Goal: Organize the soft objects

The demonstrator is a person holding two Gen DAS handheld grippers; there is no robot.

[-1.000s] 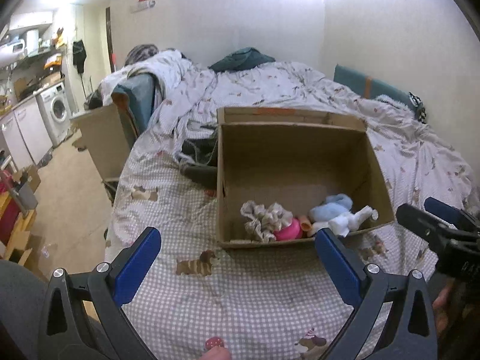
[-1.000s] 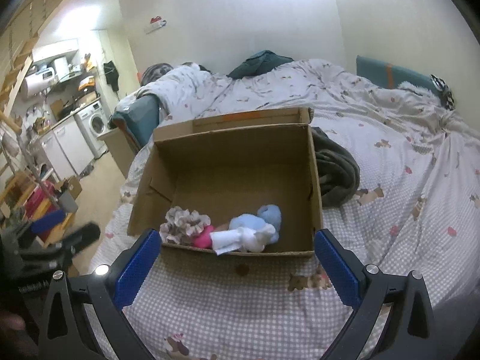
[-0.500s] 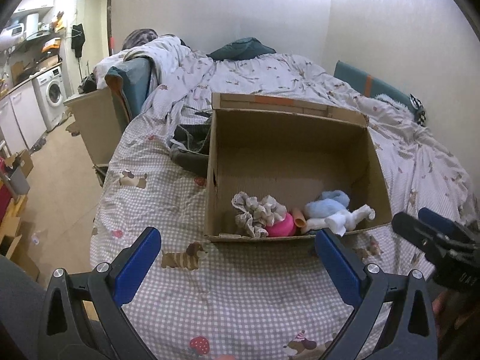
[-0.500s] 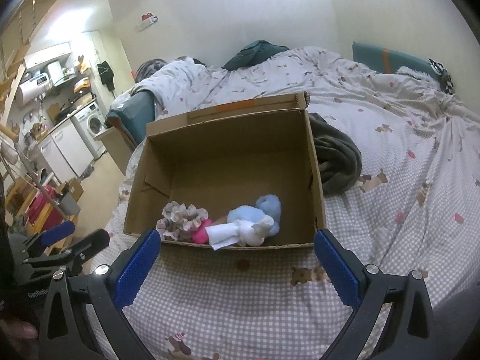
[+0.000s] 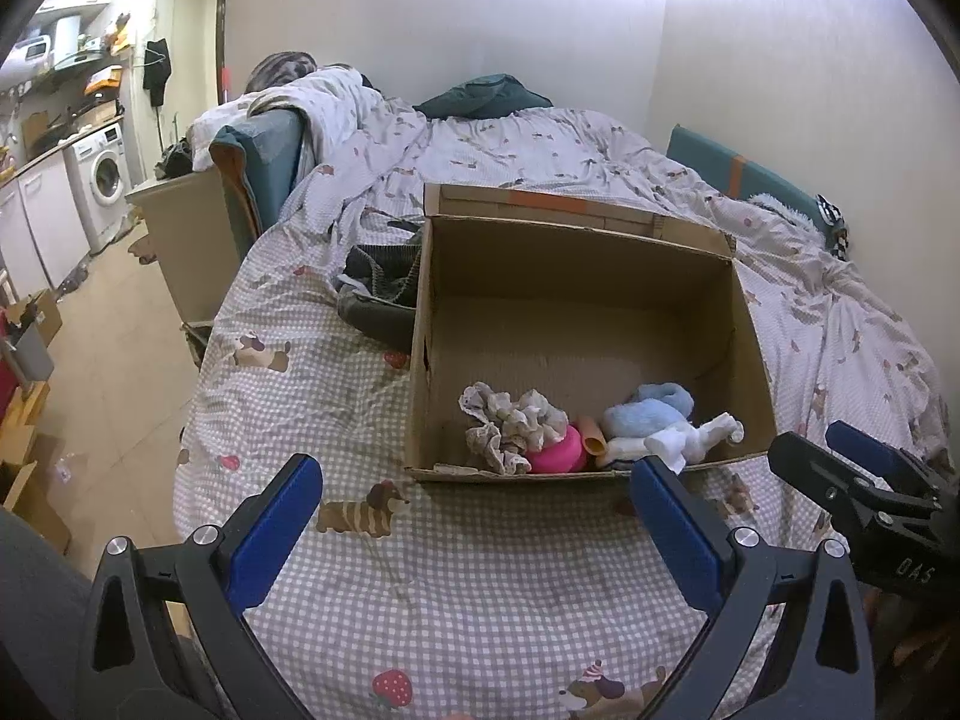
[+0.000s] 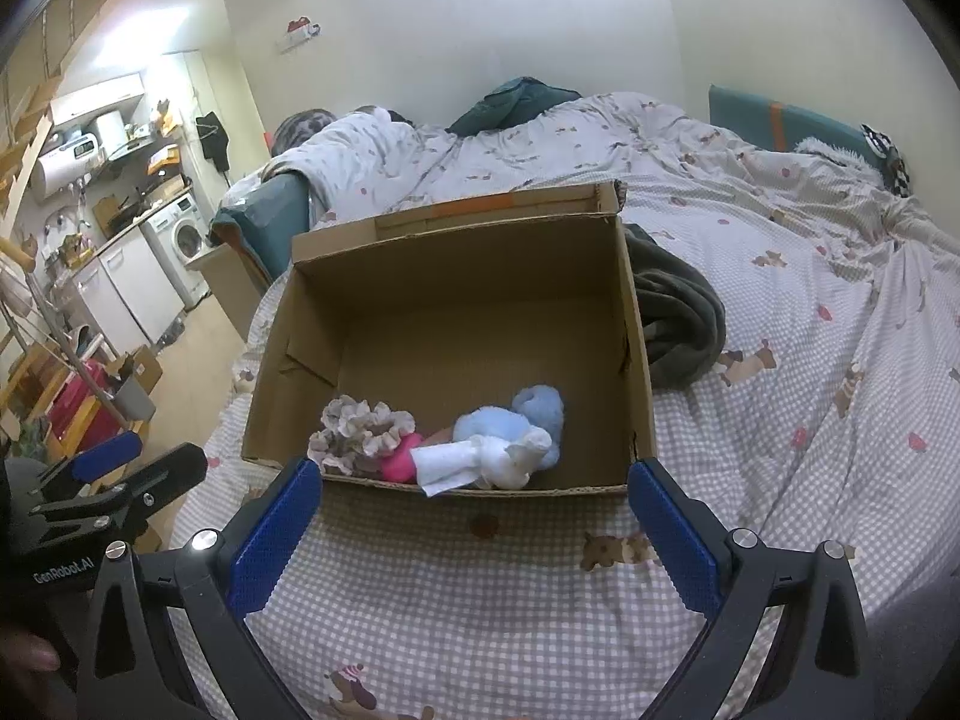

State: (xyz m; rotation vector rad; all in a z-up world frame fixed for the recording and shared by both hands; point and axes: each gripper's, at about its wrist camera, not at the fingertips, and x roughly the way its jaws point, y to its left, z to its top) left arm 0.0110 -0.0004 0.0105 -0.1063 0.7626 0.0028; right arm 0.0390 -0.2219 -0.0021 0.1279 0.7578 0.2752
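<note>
An open cardboard box [image 5: 576,276] [image 6: 456,276] stands on the bed. Inside, along its near wall, lie a beige ruffled cloth [image 5: 513,423] [image 6: 360,429], a pink soft item [image 5: 558,453] [image 6: 399,462], a light blue plush [image 5: 648,411] [image 6: 516,417] and a white plush [image 5: 690,438] [image 6: 480,459]. My left gripper [image 5: 474,516] is open and empty, above the checked sheet in front of the box. My right gripper [image 6: 474,516] is open and empty, also in front of the box. Each gripper shows in the other's view: the right [image 5: 840,468], the left [image 6: 138,462].
A dark grey garment [image 5: 378,294] [image 6: 672,324] lies on the bed beside the box. A rumpled duvet [image 5: 510,144] and teal pillows [image 5: 738,171] lie beyond. The bed's edge drops to the floor [image 5: 114,324] on the left, with a washing machine [image 5: 102,180] and clutter.
Both grippers have drawn back and risen slightly, so the box sits further off and the view looks more down into it. The objects in the box have not moved.
</note>
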